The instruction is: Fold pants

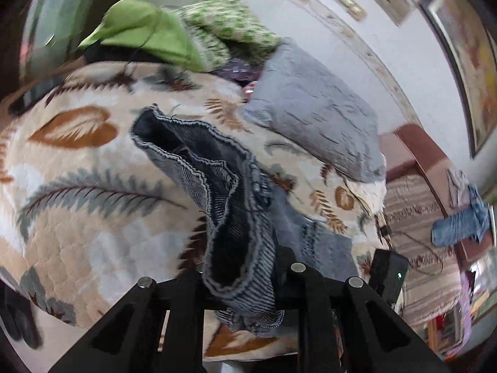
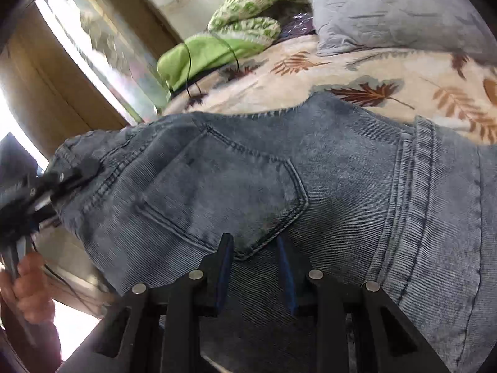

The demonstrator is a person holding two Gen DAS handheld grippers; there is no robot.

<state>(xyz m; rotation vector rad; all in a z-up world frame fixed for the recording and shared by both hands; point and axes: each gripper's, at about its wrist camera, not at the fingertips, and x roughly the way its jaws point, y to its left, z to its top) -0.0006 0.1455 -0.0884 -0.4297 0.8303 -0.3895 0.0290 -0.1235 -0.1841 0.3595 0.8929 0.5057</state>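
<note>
Blue-grey jeans [image 2: 279, 186] lie seat-up on the leaf-print quilt [image 2: 357, 71], with a back pocket [image 2: 223, 192] showing. In the left wrist view a frayed edge of the jeans [image 1: 223, 192] rises off the quilt [image 1: 77, 211], with my left gripper [image 1: 245, 267] shut on it. From the right wrist view that left gripper [image 2: 84, 171] is clamped on the jeans' far left edge. My right gripper [image 2: 254, 248] hovers just below the pocket. Its blue-padded fingers [image 2: 224, 267] stand a little apart, and the denim under them lies flat with no fold pinched.
At the head of the bed are a grey pillow [image 1: 313, 108], a green patterned blanket [image 1: 223, 21] and a green cloth [image 1: 146, 31] crossed by a black cable. A person's hand [image 2: 28, 289] holds the left tool. A black device [image 1: 388, 273] sits at the bed's right edge.
</note>
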